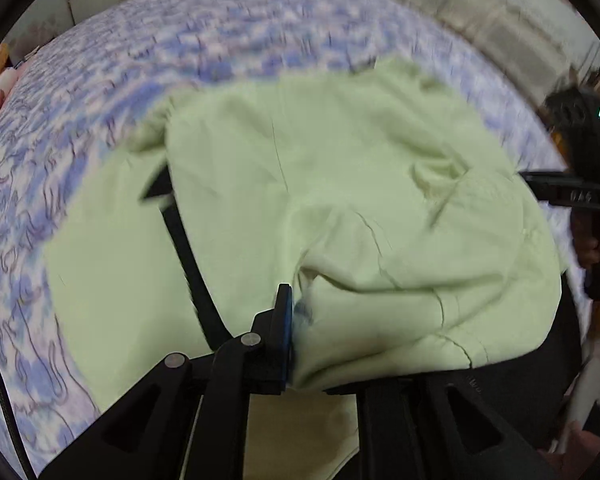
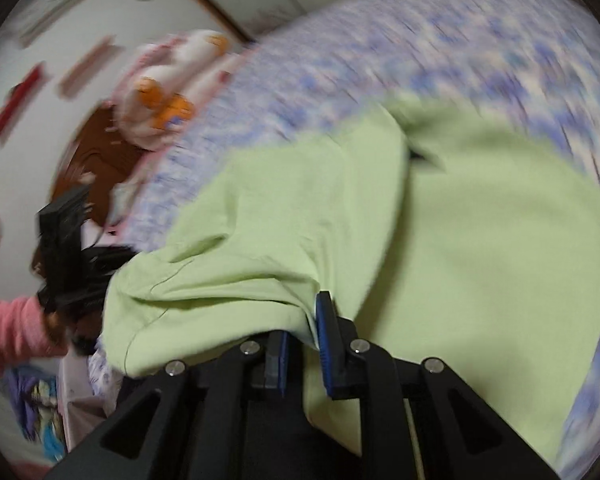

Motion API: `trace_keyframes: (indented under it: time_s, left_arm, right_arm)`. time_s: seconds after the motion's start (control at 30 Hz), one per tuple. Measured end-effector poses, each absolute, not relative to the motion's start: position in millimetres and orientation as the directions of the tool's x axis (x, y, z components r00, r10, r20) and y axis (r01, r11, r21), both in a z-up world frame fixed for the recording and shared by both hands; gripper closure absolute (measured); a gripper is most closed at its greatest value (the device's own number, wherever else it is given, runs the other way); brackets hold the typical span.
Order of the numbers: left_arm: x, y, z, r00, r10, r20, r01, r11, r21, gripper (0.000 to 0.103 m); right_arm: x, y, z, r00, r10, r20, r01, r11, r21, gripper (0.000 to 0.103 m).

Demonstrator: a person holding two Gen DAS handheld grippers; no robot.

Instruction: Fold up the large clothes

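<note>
One bed point(image 1: 100, 92) with a blue-and-white patterned cover point(image 2: 440, 40) spreads ahead of both grippers. On it lies one pale green garment point(image 1: 340, 184), its near edge lifted and doubled over the flat layer beneath — this raised fold hides most of the left tool's far finger. The left gripper point(image 1: 296, 320) is clamped on the garment's edge; the right gripper point(image 2: 302, 344) pinches the same edge between its blue pads point(image 2: 324, 344). Beyond the left tool, one black band point(image 1: 184, 248) shows under the fold. Left of the right tool sits one white-and-orange soft toy point(image 2: 168, 92) at the bedside, and one pink sleeve point(image 2: 8, 332) — blurred.
</note>
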State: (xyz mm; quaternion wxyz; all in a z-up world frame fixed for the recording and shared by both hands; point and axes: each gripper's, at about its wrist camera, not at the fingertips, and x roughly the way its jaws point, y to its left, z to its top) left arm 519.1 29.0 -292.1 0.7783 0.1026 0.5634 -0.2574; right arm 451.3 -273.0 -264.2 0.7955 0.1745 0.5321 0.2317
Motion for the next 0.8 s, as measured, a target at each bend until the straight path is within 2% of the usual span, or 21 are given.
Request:
trace_keyframes:
  time_s: [0.13, 0.33, 0.37, 0.43, 0.47, 0.5, 0.57, 0.67, 0.73, 0.8]
  left_arm:
    - [507.8, 11.8, -300.8, 0.268, -0.189, -0.945, 0.536, 0.844, -0.016, 0.094]
    - [516.3, 8.8, -293.6, 0.2, -0.134, -0.971, 0.521, 0.854, -0.01, 0.091]
    - [518.7, 7.5, -289.6, 0.194, -0.125, -0.973, 0.52, 0.854, -0.006, 0.087]
    - [517.7, 10.2, -281.6, 0.195, -0.083, -0.977, 0.503, 0.864, 0.027, 0.068]
    - [516.5, 12.1, -277.3, 0.204, -0.068, -0.977, 0.49, 0.871, 0.042, 0.048]
    - [514.7, 15.7, -270.9, 0.215, -0.056, -0.975, 0.467, 0.883, 0.053, 0.029]
    - [510.3, 23.2, -259.6, 0.234, -0.067, -0.97, 0.43, 0.902, 0.042, 0.025]
    - [490.5, 31.8, -242.5, 0.279, -0.12, -0.953, 0.368, 0.93, -0.009, 0.025]
    - [483.7, 38.3, -239.2, 0.299, -0.182, -0.937, 0.286, 0.954, -0.093, 0.025]
    - [474.4, 42.6, -240.4, 0.312, -0.284, -0.906, 0.15, 0.957, -0.249, 0.025]
  right_arm:
    - [439.7, -262.9, -278.8, 0.329, 0.481, -0.812, -0.115, 0.874, 0.471, 0.089]
    - [438.2, -263.0, -275.9, 0.314, 0.448, -0.837, -0.081, 0.891, 0.447, 0.089]
    - [438.7, -263.6, -273.5, 0.299, 0.446, -0.843, -0.092, 0.893, 0.44, 0.088]
    - [440.1, -263.3, -264.5, 0.275, 0.436, -0.857, -0.118, 0.9, 0.42, 0.086]
    - [439.7, -263.6, -259.9, 0.271, 0.428, -0.862, -0.13, 0.904, 0.407, 0.082]
    - [438.5, -264.4, -253.4, 0.269, 0.411, -0.871, -0.141, 0.912, 0.386, 0.067]
    - [433.7, -267.2, -242.8, 0.262, 0.377, -0.888, -0.146, 0.925, 0.35, 0.043]
    - [421.4, -271.0, -219.9, 0.3, 0.362, -0.883, -0.171, 0.931, 0.323, 0.042]
    - [414.2, -272.7, -210.1, 0.327, 0.37, -0.869, -0.159, 0.928, 0.336, 0.042]
    - [404.9, -275.7, -204.4, 0.383, 0.41, -0.828, -0.094, 0.909, 0.406, 0.042]
